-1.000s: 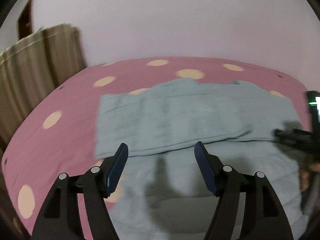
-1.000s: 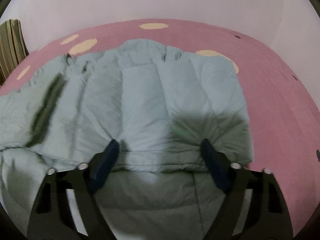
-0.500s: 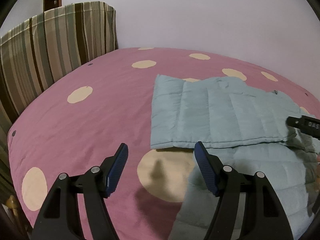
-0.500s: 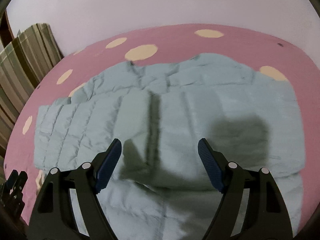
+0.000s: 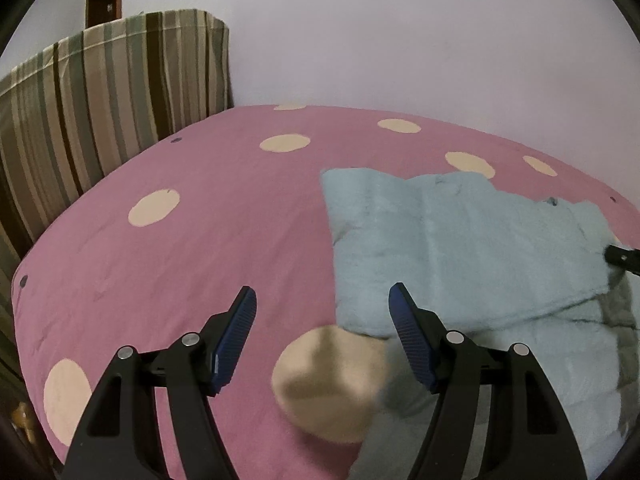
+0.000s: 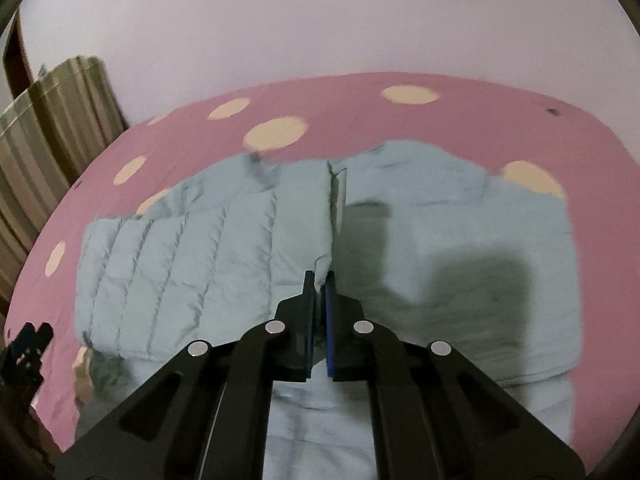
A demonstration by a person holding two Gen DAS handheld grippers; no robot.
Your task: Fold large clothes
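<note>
A pale blue quilted jacket [image 6: 440,240] lies spread on the pink bed [image 6: 480,120], with one sleeve [image 6: 180,264] folded across its body. My right gripper [image 6: 319,280] is shut on the edge of that folded sleeve near the jacket's middle. In the left wrist view the jacket [image 5: 460,240] lies to the right and my left gripper [image 5: 322,312] is open and empty, hovering over the bed at the jacket's left edge. The left gripper also shows at the far left of the right wrist view [image 6: 24,344]. The right gripper's tip shows at the right edge of the left wrist view [image 5: 622,258].
The bed cover is pink with cream dots [image 5: 154,207]. A striped cushion or headboard [image 5: 100,92] stands at the bed's left side. A plain white wall [image 5: 400,32] runs behind the bed.
My right gripper has closed on the folded sleeve's edge; it was open before. My left gripper has swung left, off the jacket and over the bare bed cover.
</note>
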